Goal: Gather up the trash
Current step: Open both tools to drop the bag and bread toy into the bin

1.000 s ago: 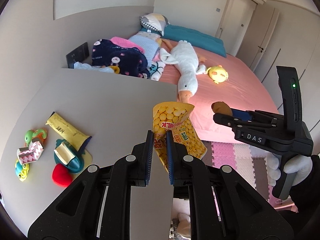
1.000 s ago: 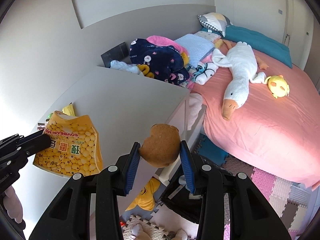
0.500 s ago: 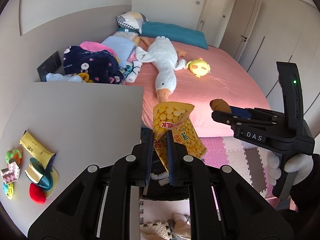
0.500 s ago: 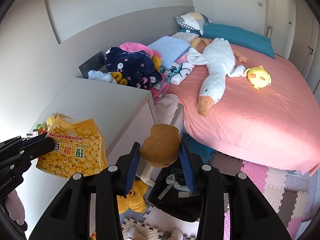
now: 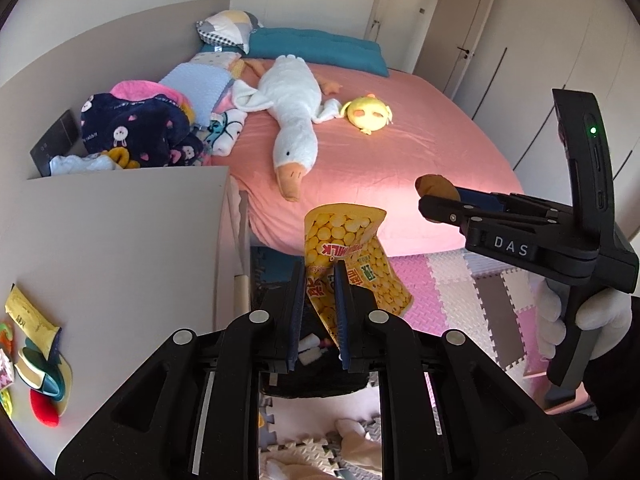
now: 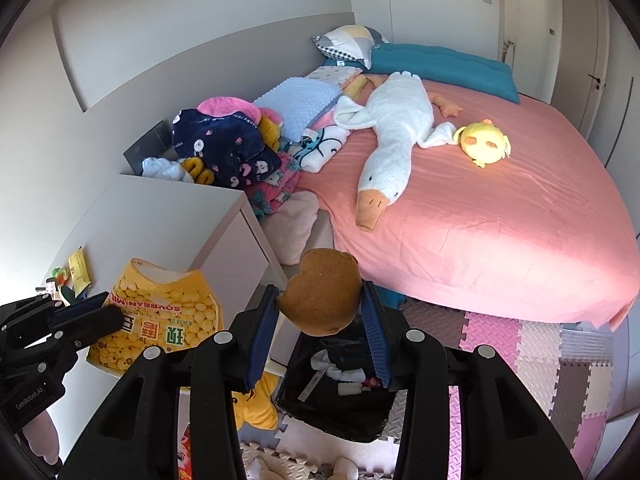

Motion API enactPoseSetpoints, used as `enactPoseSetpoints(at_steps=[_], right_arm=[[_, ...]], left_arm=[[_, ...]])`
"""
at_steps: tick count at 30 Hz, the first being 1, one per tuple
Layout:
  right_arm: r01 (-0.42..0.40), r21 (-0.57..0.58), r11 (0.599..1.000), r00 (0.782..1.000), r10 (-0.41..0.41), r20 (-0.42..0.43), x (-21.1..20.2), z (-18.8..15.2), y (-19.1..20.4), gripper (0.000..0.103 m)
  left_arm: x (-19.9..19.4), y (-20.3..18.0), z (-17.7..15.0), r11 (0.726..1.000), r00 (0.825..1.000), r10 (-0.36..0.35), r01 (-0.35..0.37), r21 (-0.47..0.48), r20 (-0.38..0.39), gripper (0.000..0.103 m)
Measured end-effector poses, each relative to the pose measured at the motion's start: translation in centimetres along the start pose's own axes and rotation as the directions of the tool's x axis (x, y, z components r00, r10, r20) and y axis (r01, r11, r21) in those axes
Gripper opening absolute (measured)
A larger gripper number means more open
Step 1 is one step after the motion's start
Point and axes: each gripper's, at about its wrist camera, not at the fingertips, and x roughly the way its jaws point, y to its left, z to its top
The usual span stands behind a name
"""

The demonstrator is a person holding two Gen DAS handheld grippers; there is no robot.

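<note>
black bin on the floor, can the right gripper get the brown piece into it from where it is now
Probably yes. The right gripper, shut on the brown piece, hangs above the open black bin, and nothing shows between them; the bin already holds some scraps.

White goose plush (image 5: pixel 294 120) on pink bed (image 5: pixel 420 148), yellow chick plush (image 5: pixel 369 113), teal pillow (image 5: pixel 316 48)

The bin (image 6: pixel 316 408) is mostly hidden behind both grippers, toys (image 5: pixel 36 376) get cut off at the frame's left edge, and the wrapper (image 5: pixel 30 320) text is too small to read.
</note>
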Motion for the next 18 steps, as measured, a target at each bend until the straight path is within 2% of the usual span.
enactPoseSetpoints(at_steps=[1,2,6,18], right_arm=[[0.019,0.008,1.0,1.0,-0.019,0.008,-0.1,0.1,-0.3,0.066],[0.049,0.017,0.999,0.998,-0.05,0.031,-0.4,0.2,-0.5,0.069],[0.081,0.04,0.996,0.995,-0.084,0.057,-0.7,0.6,-1.5,0.069],[0.078,0.06,0.995,0.995,-0.081,0.054,-0.6,0.7,-2.4,0.069]], left_arm=[[0.5,0.1,0.1,1.0,1.0,0.016,-0.016,-0.005,-0.017,0.056],[0.8,0.1,0.2,0.999,0.999,0.04,-0.04,-0.01,-0.019,0.08],[0.9,0.2,0.5,0.999,0.999,0.039,-0.039,-0.014,-0.001,0.08],[0.9,-0.4,0.5,0.999,0.999,0.034,-0.034,0.017,0.007,0.08]])
